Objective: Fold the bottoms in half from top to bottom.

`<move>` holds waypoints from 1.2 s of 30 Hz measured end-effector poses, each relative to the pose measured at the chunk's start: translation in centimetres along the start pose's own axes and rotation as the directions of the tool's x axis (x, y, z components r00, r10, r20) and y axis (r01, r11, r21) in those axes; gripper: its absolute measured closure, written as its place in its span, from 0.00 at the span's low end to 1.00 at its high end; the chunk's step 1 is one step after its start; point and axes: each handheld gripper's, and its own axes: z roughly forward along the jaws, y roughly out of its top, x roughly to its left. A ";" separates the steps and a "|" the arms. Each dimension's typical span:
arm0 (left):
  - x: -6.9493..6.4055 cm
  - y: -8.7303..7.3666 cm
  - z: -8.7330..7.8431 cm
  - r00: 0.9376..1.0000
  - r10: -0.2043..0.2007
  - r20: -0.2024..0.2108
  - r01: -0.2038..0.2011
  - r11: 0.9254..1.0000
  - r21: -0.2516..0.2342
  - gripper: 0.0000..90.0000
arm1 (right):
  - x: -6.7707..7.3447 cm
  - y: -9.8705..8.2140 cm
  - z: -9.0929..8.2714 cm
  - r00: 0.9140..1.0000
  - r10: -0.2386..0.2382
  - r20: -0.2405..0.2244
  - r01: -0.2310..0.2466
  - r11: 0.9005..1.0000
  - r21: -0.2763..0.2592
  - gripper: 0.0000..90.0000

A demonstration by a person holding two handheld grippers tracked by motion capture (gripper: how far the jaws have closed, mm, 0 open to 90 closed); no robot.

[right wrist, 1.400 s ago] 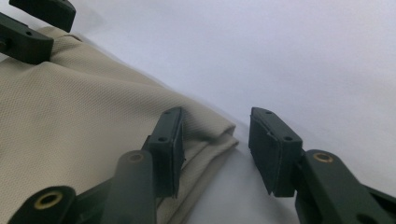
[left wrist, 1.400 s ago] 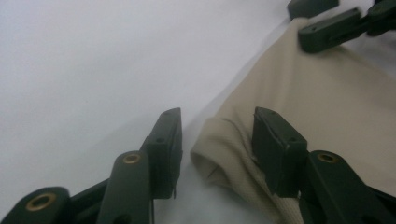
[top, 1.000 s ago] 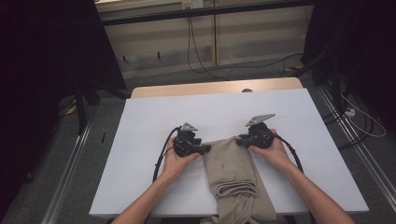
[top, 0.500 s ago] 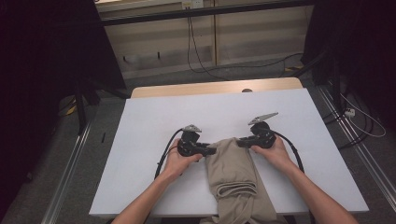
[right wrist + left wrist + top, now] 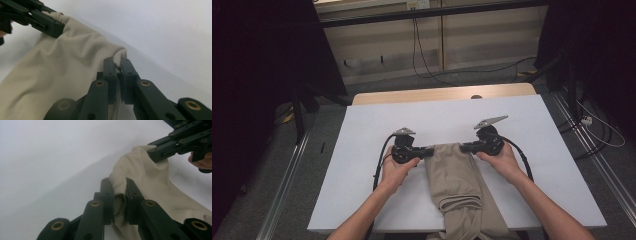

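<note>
A white desk (image 5: 362,165) fills the middle of the high view, with a wooden strip along its far edge. A beige cloth (image 5: 457,175) lies on the near half, running from the centre down past the near edge, where it bunches in folds. A person's forearms reach in from below. The left hand-held gripper (image 5: 430,151) has just been closing and now pinches the cloth's far left corner, the fabric squeezed between its jaws. The right hand-held gripper (image 5: 463,147) clamps the far right corner. The far edge stretches between the two, lifted slightly off the desk
</note>
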 end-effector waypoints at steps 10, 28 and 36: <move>1.0 1.8 -3.3 0.997 -0.004 -0.072 -0.003 0.996 -0.090 0.89 | 2.5 4.3 1.2 0.999 -0.036 -0.016 0.034 0.996 -0.080 0.95; 0.8 11.7 -8.5 0.982 0.034 -0.188 -0.084 0.961 -0.264 0.89 | 2.0 14.3 -5.1 0.997 -0.011 0.076 0.036 0.944 -0.329 0.95; -1.2 17.0 -10.2 0.980 0.044 -0.194 -0.110 0.931 -0.349 0.89 | 2.2 18.7 -9.5 0.991 -0.030 0.133 0.080 0.915 -0.396 0.95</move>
